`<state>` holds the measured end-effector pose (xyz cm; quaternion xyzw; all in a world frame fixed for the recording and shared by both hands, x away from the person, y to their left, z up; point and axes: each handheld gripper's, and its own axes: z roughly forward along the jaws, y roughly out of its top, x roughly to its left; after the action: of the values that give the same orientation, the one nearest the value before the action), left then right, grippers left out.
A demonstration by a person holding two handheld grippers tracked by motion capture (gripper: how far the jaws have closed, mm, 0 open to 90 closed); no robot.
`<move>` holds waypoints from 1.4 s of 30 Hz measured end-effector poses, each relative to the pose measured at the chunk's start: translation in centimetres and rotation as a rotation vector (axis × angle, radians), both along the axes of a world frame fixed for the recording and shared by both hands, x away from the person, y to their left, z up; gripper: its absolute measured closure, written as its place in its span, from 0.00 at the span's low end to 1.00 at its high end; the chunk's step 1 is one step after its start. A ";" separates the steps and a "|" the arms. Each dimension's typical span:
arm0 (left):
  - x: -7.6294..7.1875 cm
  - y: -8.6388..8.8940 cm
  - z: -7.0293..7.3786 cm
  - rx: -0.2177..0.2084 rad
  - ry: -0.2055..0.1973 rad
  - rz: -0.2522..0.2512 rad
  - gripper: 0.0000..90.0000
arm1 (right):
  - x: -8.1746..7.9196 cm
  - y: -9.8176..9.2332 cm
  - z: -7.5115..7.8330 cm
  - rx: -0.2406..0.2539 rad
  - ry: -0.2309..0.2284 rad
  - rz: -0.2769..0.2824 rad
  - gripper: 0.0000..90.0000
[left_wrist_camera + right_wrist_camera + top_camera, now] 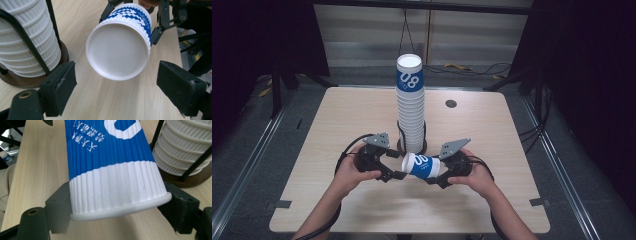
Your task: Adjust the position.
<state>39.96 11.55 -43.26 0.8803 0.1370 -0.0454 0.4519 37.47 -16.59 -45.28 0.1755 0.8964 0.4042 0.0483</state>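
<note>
Currently, on the left of the high view, the left tongs (398,174) sit low over the wooden surface (337,130) in the person's left hand (351,172), tips pointed toward the middle. Their jaws are spread and pinch nothing; in the left gripper view the two black pads (61,87) stand apart with bare surface between them, and the white base of the paper cup (120,50) faces the camera just beyond and between them, not touching either pad. Centre: a tall stack of white ribbed paper cups (410,110) stands upright in a black wire holder on a round dark wooden base (37,80), the top cup bearing a blue band with white digits. The stack is just behind the two tongs. The single paper cup (422,165), blue with white lettering and a white ribbed lower band, lies on its side in the air just in front of the holder base, its closed end toward the left tongs. Right: the right tongs (438,176), in the person's right hand (477,177), pinch this cup near its rolled rim; in the right gripper view a jaw presses each side of the white ribbed band (117,187).
</note>
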 end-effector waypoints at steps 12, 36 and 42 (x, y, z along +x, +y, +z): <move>0.0 -0.1 -0.1 0.024 -0.014 -0.004 0.18 | 0.6 -0.3 1.1 -0.084 -0.001 0.028 0.22; -0.1 0.2 -0.1 0.063 -0.029 0.005 0.18 | 1.3 1.1 2.7 -0.266 0.027 0.112 0.22; -0.2 0.2 0.0 0.089 -0.038 0.004 0.18 | 1.4 1.8 2.9 -0.332 0.030 0.150 0.21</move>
<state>39.80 11.72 -43.23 0.8999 0.1322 -0.0216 0.4151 38.87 -14.84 -42.38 0.1039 0.9619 0.2505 0.0331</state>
